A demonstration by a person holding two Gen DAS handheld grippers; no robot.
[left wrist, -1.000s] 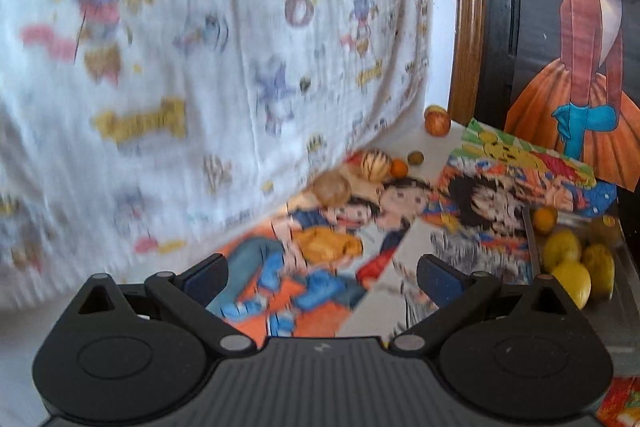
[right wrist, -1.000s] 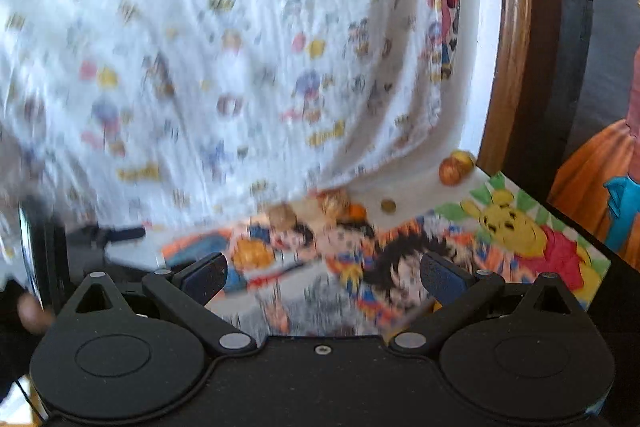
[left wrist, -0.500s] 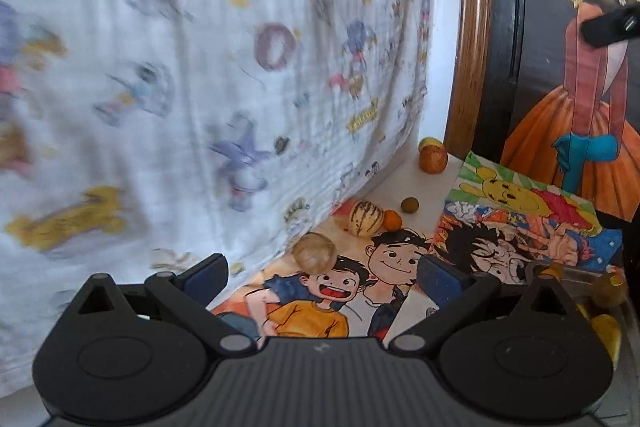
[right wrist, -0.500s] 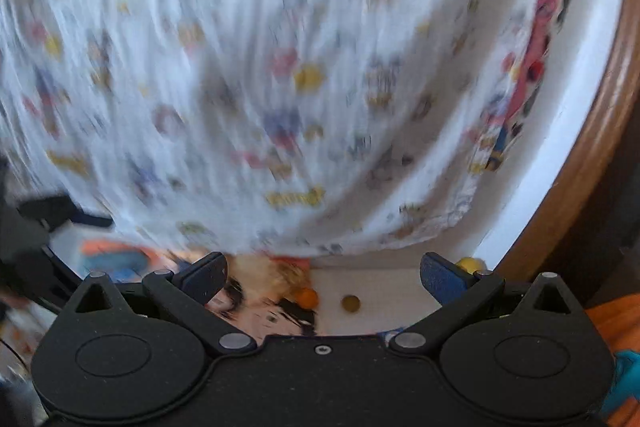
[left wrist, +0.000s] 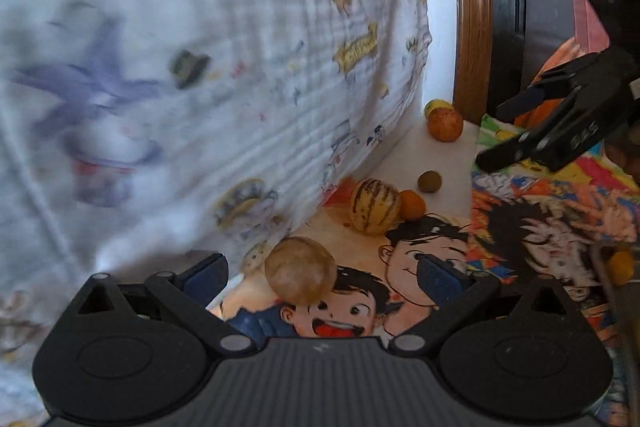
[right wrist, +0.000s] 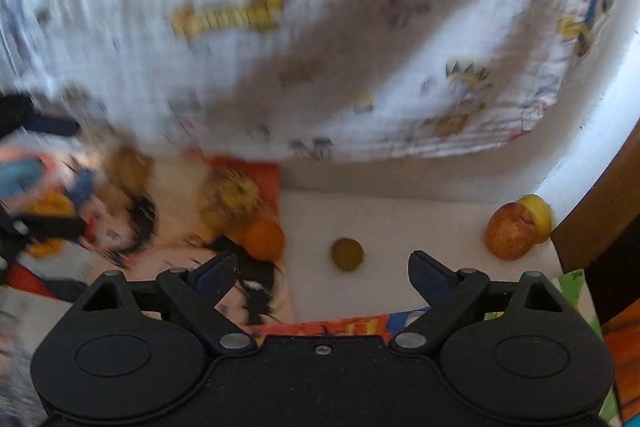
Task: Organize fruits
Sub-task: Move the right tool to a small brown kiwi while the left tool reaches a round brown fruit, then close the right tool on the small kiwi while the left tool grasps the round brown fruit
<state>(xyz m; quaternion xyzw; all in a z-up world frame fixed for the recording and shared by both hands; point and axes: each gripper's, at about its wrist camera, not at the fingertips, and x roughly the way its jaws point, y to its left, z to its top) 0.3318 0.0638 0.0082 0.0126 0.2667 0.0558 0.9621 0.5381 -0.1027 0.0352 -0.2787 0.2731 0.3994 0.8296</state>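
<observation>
Loose fruits lie along the foot of a hanging printed cloth. In the left wrist view a round tan fruit [left wrist: 300,275] sits just ahead of my open left gripper [left wrist: 322,273], between its fingers but untouched. Farther off lie a striped yellow melon [left wrist: 374,206], a small orange [left wrist: 412,205], a small olive-brown fruit [left wrist: 430,181] and a red apple [left wrist: 444,123] against a yellow fruit [left wrist: 437,104]. In the right wrist view my right gripper [right wrist: 322,269] has its jaws closing, wide apart, with the olive-brown fruit [right wrist: 347,254] just ahead of the gap. The orange [right wrist: 264,239] and apple [right wrist: 510,231] flank it.
Cartoon-printed mats [left wrist: 540,211] cover the table. The printed cloth [left wrist: 240,67] hangs close on the left. A wooden frame [left wrist: 474,11] and a dark picture panel stand at the back right. My right gripper [left wrist: 560,131] shows at the right of the left wrist view.
Both grippers have come forward and down toward the fruits. The tan fruit now lies between the left fingers. The right view has swung from the cloth onto the small fruit and apple.
</observation>
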